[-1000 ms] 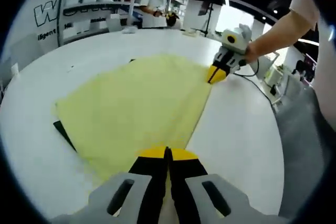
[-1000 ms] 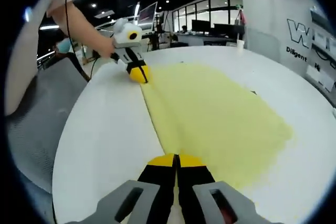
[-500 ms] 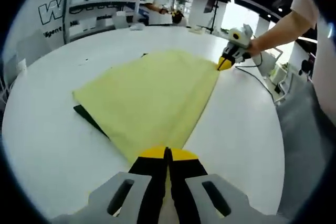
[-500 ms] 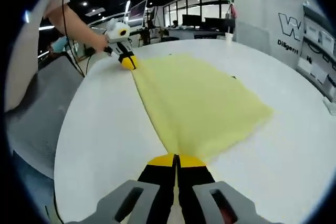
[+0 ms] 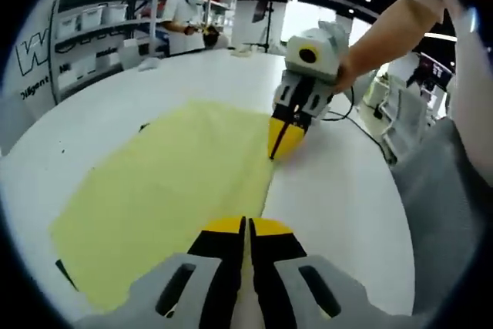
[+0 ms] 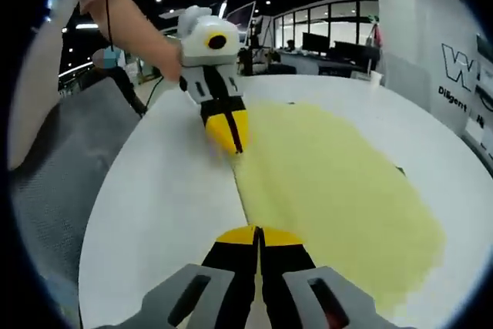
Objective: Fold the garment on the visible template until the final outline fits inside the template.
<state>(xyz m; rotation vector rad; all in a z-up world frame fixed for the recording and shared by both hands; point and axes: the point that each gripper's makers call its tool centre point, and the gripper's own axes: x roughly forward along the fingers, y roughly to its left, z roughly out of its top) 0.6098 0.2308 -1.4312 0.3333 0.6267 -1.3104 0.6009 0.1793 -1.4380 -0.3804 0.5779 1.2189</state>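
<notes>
— Where's the garment [image 5: 166, 202]?

— Flat on the smooth white round tabletop [image 5: 339, 213], a soft pale-yellow sheet, matte, roughly trapezoid.

— Your grippers?

— My left gripper [image 5: 245, 225] and right gripper [image 6: 258, 230] are both clamped tight on its near edge, close together.

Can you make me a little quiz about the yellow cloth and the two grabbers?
1. True or false: the yellow garment lies on a white table.
2. What is the left gripper doing? A) hanging open in the air B) shut on the garment's edge C) holding a cup
3. What dark thing peeks out from under the garment's corner in the left gripper view?

Key: 1. True. 2. B; the right gripper is shut on the same edge too. 3. The dark template, just a sliver of it.
</notes>
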